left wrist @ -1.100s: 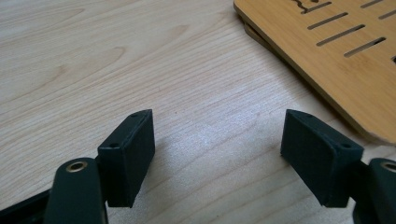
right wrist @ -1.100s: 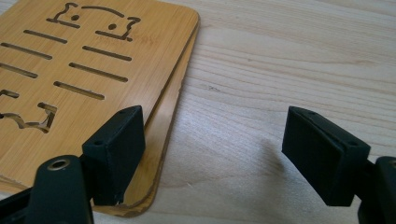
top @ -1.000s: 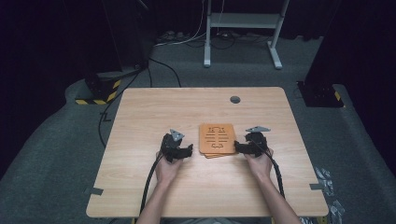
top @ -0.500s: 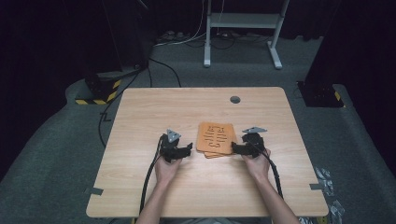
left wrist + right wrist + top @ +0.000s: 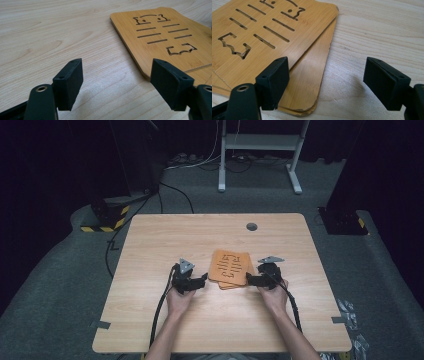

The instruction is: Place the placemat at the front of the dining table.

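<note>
Bamboo mats [image 5: 229, 268] lie stacked at the middle of the high view, just below centre, on a wooden table [image 5: 150, 330]. The top mat [image 5: 259, 32] has slots and a fish shape cut through it; it sits askew on the mats under it, so a strip of the lower mat [image 5: 309, 82] shows along one side in the right gripper view. How many mats are in the pile I cannot tell.

The left gripper [image 5: 199, 283] rests to the left of the pile and the right gripper [image 5: 251, 280] to its right, each held in one hand. In both gripper views the jaws stand wide apart and grip nothing. In the left gripper view the near edge of the top mat [image 5: 160, 35] lies at the right of the frame, close to the right-hand jaw.

My worry is that the mats are thin and lie flat, so a jaw may slide over an edge instead of getting under it. Because the pile is fanned, a pinch from the right could catch two mats at once, or push the top one across the others. A push from one side alone would probably skate the whole pile over the smooth table.

The table is pale, with a wood grain and a small round dark cap [image 5: 251, 226] near its far edge. Around it lies grey carpet [image 5: 60, 290]. At the top of the high view a white metal frame [image 5: 260, 150] stands in a dark room, and a block with yellow-and-black stripes [image 5: 107, 217] sits at the upper left beside loose cables [image 5: 200, 162].
</note>
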The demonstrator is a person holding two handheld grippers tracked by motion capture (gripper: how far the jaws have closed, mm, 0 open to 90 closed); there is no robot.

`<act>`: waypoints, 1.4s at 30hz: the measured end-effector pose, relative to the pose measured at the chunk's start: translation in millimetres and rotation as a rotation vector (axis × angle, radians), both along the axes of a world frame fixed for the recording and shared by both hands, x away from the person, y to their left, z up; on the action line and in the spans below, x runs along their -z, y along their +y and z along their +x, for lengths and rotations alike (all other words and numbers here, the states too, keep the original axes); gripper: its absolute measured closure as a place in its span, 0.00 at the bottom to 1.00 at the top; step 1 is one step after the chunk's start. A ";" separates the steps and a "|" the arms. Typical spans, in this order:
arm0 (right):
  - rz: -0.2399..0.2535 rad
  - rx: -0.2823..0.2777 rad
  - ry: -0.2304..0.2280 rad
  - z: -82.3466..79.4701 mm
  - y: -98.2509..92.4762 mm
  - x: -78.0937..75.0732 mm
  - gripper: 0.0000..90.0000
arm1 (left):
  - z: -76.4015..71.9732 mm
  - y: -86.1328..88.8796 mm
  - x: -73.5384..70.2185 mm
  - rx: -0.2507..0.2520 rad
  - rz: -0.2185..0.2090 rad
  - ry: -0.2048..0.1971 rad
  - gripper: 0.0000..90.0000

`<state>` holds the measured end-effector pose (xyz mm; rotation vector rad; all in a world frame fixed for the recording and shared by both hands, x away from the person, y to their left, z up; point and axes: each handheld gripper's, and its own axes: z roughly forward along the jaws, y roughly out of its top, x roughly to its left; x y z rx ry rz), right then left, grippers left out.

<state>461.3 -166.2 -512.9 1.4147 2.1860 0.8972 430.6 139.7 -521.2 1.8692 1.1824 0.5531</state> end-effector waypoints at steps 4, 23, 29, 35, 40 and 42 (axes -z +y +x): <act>0.005 -0.002 -0.004 0.4 -1.7 -0.5 0.23 | 2.6 -3.1 -2.5 0.022 -0.010 0.022 0.30; 0.019 0.048 -0.014 -6.4 -32.6 -1.1 0.22 | 12.7 -12.3 -7.6 0.050 -0.048 0.038 0.28; 0.025 0.104 -0.041 -12.3 -58.2 -0.4 0.23 | 13.2 -13.6 -7.2 0.051 -0.051 0.036 0.28; 0.017 0.150 -0.044 -16.3 -81.0 4.8 0.23 | 14.3 -12.7 -5.9 0.049 -0.066 0.045 0.29; 0.003 0.179 -0.044 -18.6 -90.8 8.8 0.23 | 14.2 -14.3 -5.4 0.054 -0.054 0.043 0.29; 0.004 0.192 -0.046 -20.3 -95.1 9.0 0.23 | 14.4 -14.1 -5.1 0.052 -0.052 0.044 0.30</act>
